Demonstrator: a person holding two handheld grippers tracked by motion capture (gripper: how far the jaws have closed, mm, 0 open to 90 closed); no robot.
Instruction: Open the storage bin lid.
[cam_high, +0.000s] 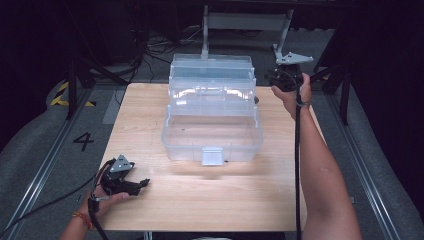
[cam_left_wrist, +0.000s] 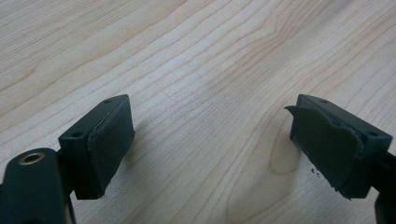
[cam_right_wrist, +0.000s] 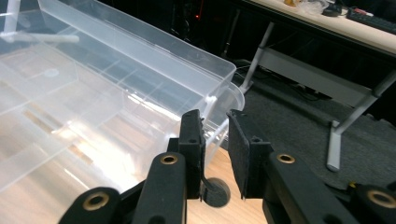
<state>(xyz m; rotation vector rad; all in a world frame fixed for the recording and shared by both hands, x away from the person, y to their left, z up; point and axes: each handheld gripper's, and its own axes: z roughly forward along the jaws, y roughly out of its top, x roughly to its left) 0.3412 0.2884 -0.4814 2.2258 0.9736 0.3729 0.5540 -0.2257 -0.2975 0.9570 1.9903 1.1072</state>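
Note:
A clear plastic toolbox (cam_high: 190, 150) stands open in the middle of the wooden table (cam_high: 210, 195), its tiered trays (cam_high: 212, 75) folded out toward the far edge. My left gripper (cam_high: 144, 183) rests low at the near left corner, well apart from the box. Its jaws stand wide open over bare wood (cam_left_wrist: 210, 140). My right gripper (cam_high: 285, 77) is held at the far right, beside the back corner of the trays. In the right gripper view its jaws (cam_right_wrist: 215, 119) stand a narrow gap apart just short of the tray's corner (cam_right_wrist: 219, 74), where a clear link arm (cam_right_wrist: 211, 105) runs down; nothing is clamped.
A white latch (cam_high: 212, 156) hangs on the box's front wall. A small black disc (cam_right_wrist: 215, 190) lies on the table under the right gripper. Beyond the far edge stand a metal frame (cam_high: 245, 22) and cables on the floor.

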